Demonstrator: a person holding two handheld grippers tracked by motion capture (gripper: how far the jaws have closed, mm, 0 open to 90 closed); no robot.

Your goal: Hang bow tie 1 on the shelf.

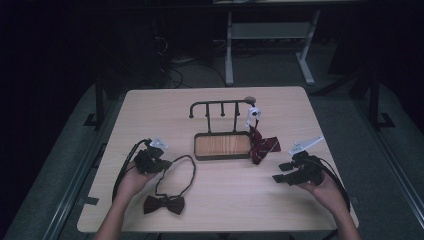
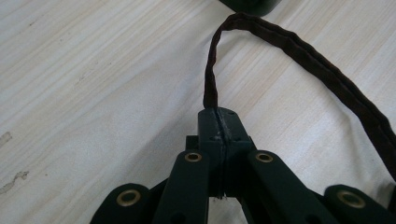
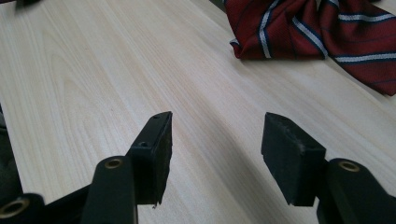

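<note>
A dark maroon bow tie (image 1: 164, 204) lies near the table's front edge, and its neck strap (image 1: 188, 172) loops up to my left gripper (image 1: 164, 163). That gripper (image 2: 218, 116) is shut on the strap (image 2: 299, 51), which curves away over the wood. A red striped bow tie (image 1: 261, 145) hangs from the right end of a black hook rack (image 1: 220, 106) and rests on the table. My right gripper (image 1: 278, 178) sits at the right, open and empty. In the right gripper view its gripper (image 3: 215, 135) points toward the striped bow tie (image 3: 317, 32).
The rack stands on a wooden base with a dark rim (image 1: 222, 156) at the table's middle. A white clip (image 1: 253, 113) hangs at the rack's right end. Beyond the table's far edge stand desk legs (image 1: 229, 50) and cables on a dark floor.
</note>
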